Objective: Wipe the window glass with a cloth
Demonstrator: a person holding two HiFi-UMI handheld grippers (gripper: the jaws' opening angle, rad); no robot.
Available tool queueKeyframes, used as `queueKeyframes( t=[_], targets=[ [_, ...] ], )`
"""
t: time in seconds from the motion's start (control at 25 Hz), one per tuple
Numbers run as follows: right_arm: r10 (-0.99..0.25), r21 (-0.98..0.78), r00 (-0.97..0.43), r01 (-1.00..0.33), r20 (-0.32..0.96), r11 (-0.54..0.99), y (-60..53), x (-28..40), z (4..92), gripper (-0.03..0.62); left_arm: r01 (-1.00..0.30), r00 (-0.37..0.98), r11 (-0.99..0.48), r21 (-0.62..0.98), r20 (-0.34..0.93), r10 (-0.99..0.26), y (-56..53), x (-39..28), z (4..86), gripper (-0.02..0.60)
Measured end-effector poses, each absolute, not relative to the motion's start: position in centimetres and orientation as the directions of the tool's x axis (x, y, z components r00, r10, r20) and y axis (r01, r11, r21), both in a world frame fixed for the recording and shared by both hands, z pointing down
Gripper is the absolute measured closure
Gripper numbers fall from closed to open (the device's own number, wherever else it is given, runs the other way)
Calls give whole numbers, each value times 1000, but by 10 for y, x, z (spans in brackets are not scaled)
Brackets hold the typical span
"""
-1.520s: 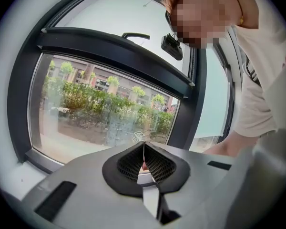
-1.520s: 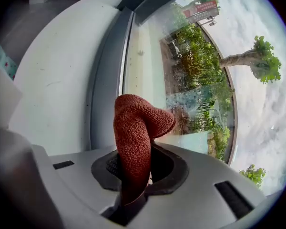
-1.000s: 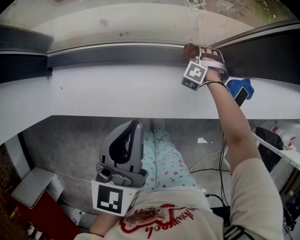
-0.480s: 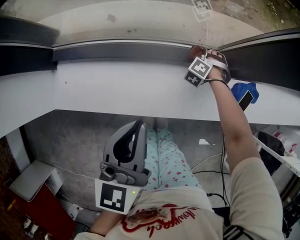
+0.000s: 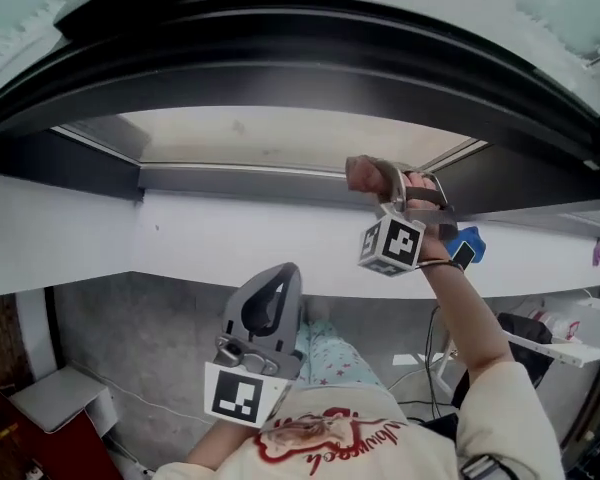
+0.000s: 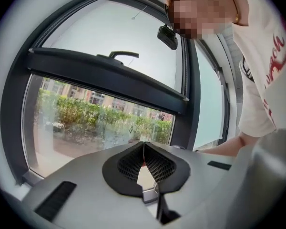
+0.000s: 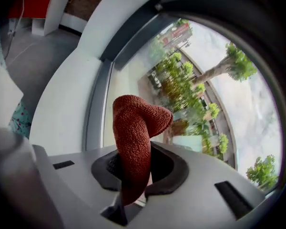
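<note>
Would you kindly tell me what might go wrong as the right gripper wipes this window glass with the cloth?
1. The cloth is pinched as a narrow, bunched fold in the right gripper; pressure against the window glass may pull it loose.
2. The gripper is close to the corner of the dark frame, so its hard jaws might strike glass or frame.
3. A blue object lies on the sill beside the forearm and might get knocked off.

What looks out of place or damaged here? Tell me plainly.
Nothing is spilled or broken. The only oddity: the red cloth is clamped in the right claw as a folded wad, not spread flat, facing the window glass. The left claw is shut and empty, held low.
</note>
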State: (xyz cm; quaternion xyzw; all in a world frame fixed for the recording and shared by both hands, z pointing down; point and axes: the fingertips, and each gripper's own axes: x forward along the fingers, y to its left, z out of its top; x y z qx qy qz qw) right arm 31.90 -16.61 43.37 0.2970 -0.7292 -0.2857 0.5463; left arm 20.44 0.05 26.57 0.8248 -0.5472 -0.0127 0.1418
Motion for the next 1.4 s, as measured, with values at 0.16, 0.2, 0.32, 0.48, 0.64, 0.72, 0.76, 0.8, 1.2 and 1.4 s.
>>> queueKeyframes(
  t=[0.16, 0.2, 0.32, 0.48, 0.64, 0.72, 0.76, 0.8, 1.2, 1.4],
  targets=[
    [-835, 858, -325, -116, 443, 500, -171, 291, 320, 510, -890, 425, -397, 224, 96, -900, -1, 212, 242, 560],
    [-849, 877, -337, -115, 407, 467, -174, 286, 302, 510, -889, 428, -402, 218, 88, -899, -1, 214, 236, 560],
    [-881, 916, -350, -128, 317, 380, -181, 280, 262, 510, -890, 426, -407, 204, 59, -903, 3, 215, 222, 560],
    [-911, 949, -344, -132, 226, 285, -191, 276, 238, 510, -896, 412, -395, 206, 46, -910, 15, 210, 219, 560],
    [-924, 959, -327, -134, 197, 252, -197, 271, 237, 510, -894, 409, -387, 227, 61, -910, 21, 196, 228, 560],
    [-930, 962, -317, -138, 183, 236, -198, 271, 237, 510, -888, 423, -399, 226, 64, -904, 19, 188, 231, 560],
    [-934, 964, -313, -140, 174, 227, -199, 270, 238, 510, -885, 431, -408, 225, 64, -900, 17, 184, 231, 560],
    [-937, 966, -307, -143, 165, 217, -200, 271, 238, 510, -881, 441, -418, 223, 64, -895, 16, 180, 231, 560],
    [-958, 983, -260, -102, 121, 152, -199, 267, 258, 510, -821, 555, -530, 214, 77, -828, 14, 158, 241, 560],
    [-955, 977, -262, -116, 142, 177, -198, 264, 277, 510, -822, 549, -516, 241, 96, -830, 11, 156, 257, 560]
  ],
)
